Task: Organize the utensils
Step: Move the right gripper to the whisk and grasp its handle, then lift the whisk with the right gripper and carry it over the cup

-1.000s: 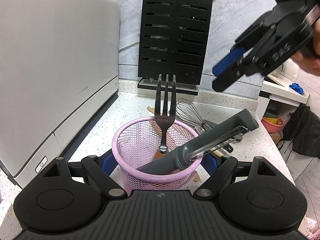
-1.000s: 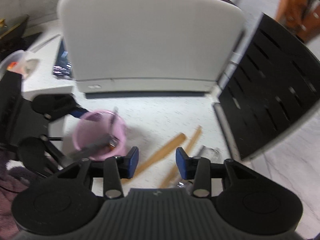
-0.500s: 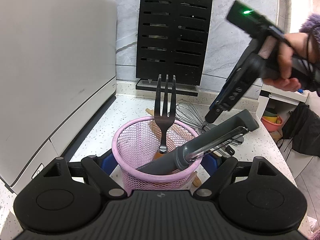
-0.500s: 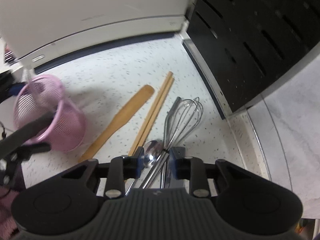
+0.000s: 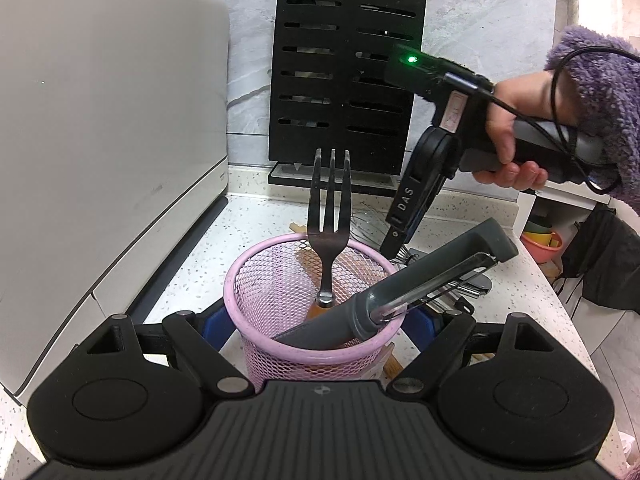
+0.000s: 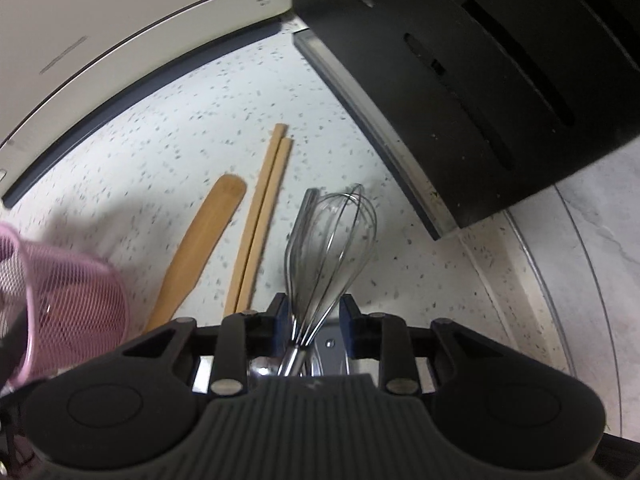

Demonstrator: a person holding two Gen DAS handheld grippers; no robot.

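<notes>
The left gripper (image 5: 318,322) holds a pink mesh cup (image 5: 312,344) on the speckled counter (image 6: 208,128), its blue pads pressed against both sides of the cup. In the cup stand a fork (image 5: 330,216), tines up, and a grey peeler (image 5: 404,296) that leans over the rim toward the counter's right edge.

The right gripper (image 6: 314,314), held in a hand (image 5: 516,136) with a fuzzy purple sleeve (image 5: 600,104), points down at the counter behind the cup. Its jaws have just been closing and stand narrow around the wire whisk (image 6: 332,236), just where the wires gather toward the handle; whether the pads press on the whisk cannot be told. The whisk lies flat on the counter, with more metal utensils under the gripper that are mostly hidden.

Just beside the whisk lie a pair of wooden chopsticks (image 6: 262,216) and a wooden spatula (image 6: 200,240), the spatula nearest the cup. A black knife block (image 5: 344,88) stands at the counter's back edge, and a white appliance (image 5: 100,152) fills its left side.
</notes>
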